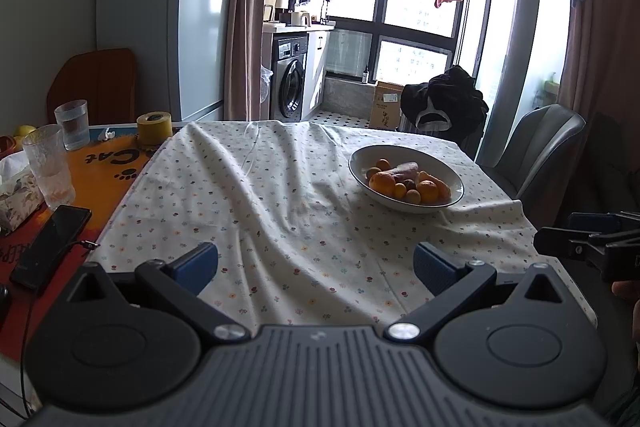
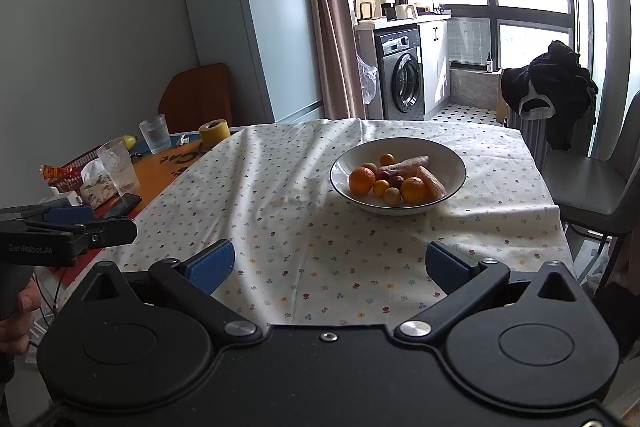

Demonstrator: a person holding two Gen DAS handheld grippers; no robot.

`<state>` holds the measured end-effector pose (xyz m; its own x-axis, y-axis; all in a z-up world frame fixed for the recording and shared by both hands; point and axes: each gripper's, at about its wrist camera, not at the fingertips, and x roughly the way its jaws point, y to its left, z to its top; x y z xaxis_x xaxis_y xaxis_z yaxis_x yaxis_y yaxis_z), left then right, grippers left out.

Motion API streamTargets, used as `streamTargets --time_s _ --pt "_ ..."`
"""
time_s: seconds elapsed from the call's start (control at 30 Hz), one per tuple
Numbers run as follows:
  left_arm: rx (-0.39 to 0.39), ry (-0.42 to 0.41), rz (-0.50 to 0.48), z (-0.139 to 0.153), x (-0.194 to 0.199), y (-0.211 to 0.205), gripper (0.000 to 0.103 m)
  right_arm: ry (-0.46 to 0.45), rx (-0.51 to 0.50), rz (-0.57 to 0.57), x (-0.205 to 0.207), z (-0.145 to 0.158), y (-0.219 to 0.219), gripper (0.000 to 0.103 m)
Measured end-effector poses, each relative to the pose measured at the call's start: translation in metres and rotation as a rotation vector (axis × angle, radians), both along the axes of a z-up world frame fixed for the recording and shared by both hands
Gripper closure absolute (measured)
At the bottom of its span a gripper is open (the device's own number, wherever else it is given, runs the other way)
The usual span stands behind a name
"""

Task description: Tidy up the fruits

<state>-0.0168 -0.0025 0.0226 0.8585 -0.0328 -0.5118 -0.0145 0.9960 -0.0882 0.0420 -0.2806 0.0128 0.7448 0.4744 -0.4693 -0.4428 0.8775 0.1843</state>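
A white bowl (image 1: pixel 360 157) (image 2: pixel 448 151) stands on the flowered tablecloth (image 1: pixel 280 211) (image 2: pixel 300 211), toward the far right. It holds two oranges (image 1: pixel 382 183) (image 2: pixel 362 181), several small kumquat-like fruits (image 2: pixel 392 195), a dark plum (image 2: pixel 397 180), a sweet potato (image 2: pixel 412 163) and a carrot (image 2: pixel 432 183). My left gripper (image 1: pixel 316 263) hovers open over the near cloth, nothing between its blue pads. My right gripper (image 2: pixel 330 265) is open too, short of the bowl and empty. Each gripper shows at the edge of the other's view.
At the left sit two glasses (image 1: pixel 72 123) (image 2: pixel 120 165), a yellow tape roll (image 1: pixel 154 127), a phone (image 1: pixel 52 247), a tissue box (image 1: pixel 16 195) and a red basket (image 2: pixel 76 165). A grey chair (image 1: pixel 532 147) (image 2: pixel 592 183) stands at the table's right side.
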Motion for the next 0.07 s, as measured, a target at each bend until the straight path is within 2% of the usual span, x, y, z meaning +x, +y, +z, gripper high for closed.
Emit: streamTargets --time_s 0.07 --pt "-0.004 0.004 0.001 -0.0005 0.0003 0.0007 0.000 0.001 0.001 0.001 0.0003 -0.0004 0.0000 0.000"
